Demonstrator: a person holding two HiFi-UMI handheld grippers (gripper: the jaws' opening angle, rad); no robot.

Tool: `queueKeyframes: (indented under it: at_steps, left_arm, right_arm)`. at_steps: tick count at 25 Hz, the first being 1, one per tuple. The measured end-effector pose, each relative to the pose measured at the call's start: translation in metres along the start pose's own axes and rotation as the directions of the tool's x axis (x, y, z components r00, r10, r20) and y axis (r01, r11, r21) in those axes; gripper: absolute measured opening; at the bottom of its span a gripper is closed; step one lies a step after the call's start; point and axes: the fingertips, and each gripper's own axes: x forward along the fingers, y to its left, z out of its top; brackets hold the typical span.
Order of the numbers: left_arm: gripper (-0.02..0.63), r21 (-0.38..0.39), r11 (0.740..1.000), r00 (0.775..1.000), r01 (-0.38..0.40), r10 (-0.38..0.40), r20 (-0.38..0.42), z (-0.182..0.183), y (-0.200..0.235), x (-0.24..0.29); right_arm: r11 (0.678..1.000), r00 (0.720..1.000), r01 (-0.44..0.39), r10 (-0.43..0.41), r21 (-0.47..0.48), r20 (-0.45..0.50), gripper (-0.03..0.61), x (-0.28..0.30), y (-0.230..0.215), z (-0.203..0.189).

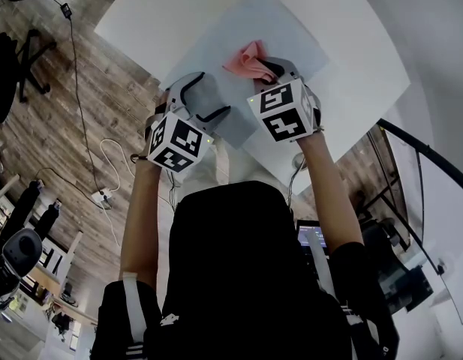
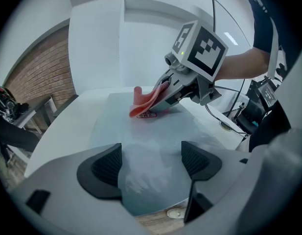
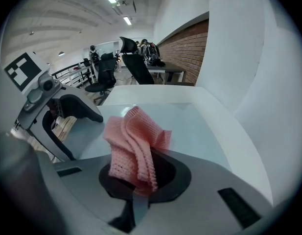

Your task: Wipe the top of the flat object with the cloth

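A pale blue-grey flat sheet (image 1: 276, 28) lies on the white table (image 1: 366, 66). My right gripper (image 1: 267, 69) is shut on a crumpled pink knitted cloth (image 1: 245, 58), whose free end rests on the middle of the sheet. In the right gripper view the cloth (image 3: 135, 146) bunches out of the shut jaws above the sheet (image 3: 195, 126). My left gripper (image 1: 203, 100) is open and holds nothing, its jaws over the sheet's near corner. In the left gripper view the dark pads (image 2: 101, 169) frame the sheet (image 2: 146, 146), with the cloth (image 2: 143, 102) and the right gripper (image 2: 166, 98) beyond.
The table's near edge (image 1: 216, 145) runs just under the grippers, with wood floor below. A power strip (image 1: 100, 196) and cables lie on the floor at left. A screen (image 1: 312, 235) stands at the right by the person's arm. Office chairs (image 3: 136, 65) stand behind the table.
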Motion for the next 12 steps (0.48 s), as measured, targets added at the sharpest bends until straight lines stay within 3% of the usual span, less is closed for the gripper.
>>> queueKeyframes:
  at_steps: [12]
  left_arm:
    - [0.373, 0.001, 1.0, 1.0, 0.0, 0.0, -0.002, 0.001, 0.0, 0.001]
  right_arm:
    - [0.992, 0.992, -0.123, 0.124, -0.035, 0.01, 0.044, 0.002, 0.046, 0.007]
